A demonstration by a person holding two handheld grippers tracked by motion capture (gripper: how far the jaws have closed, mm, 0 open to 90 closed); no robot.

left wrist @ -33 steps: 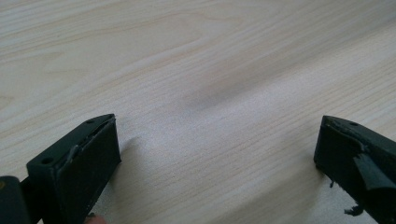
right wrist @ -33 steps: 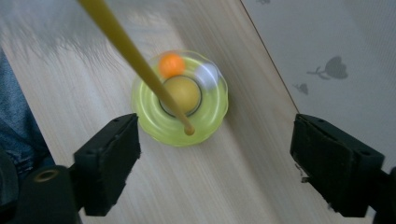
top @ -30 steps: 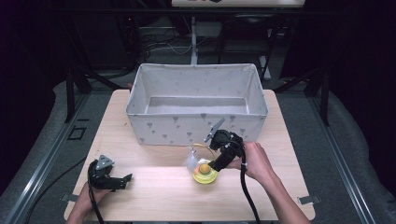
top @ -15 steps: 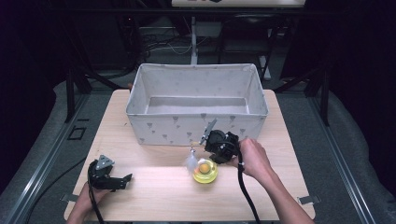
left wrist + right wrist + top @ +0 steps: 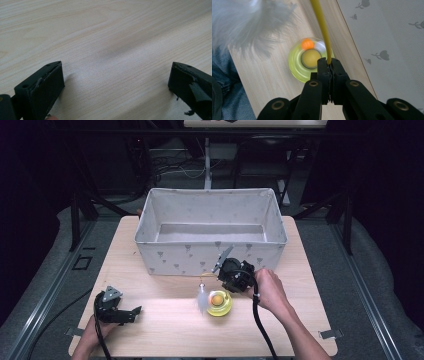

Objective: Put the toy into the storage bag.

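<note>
Table [image 5: 165, 330]: pale wood, bare across most of the near half.
Fabric bin [image 5: 210, 265]: grey, printed with small motifs, open-topped, standing on the far half of the table; looks empty inside.
Left gripper [image 5: 131, 312]: low at the near left corner of the table, jaws wide apart over bare wood in the left gripper view, gripping nothing.
Right gripper [image 5: 329, 63]: near the middle of the table just in front of the bin wall, jaws clamped tight on a thin yellow wand [image 5: 322, 27].
Toy base [image 5: 220, 305]: yellow-green disc with an orange ball [image 5: 306, 44] on its top face, sitting on the table just below the right gripper, near the bin's front wall; blurred in the right gripper view, so possibly spinning or wobbling.
Feather [image 5: 202, 296]: white tuft at the wand's free end, just left of the base, also blurred.
Likely step: lifting the toy by its wand, probably toward the bin.
Doing it well: firm pinch low on the wand, slow straight rise so the springy stem does not whip, base carried clear over the bin rim before release.
Risk: slim, smooth stem sliding through the pads if swung.
</note>
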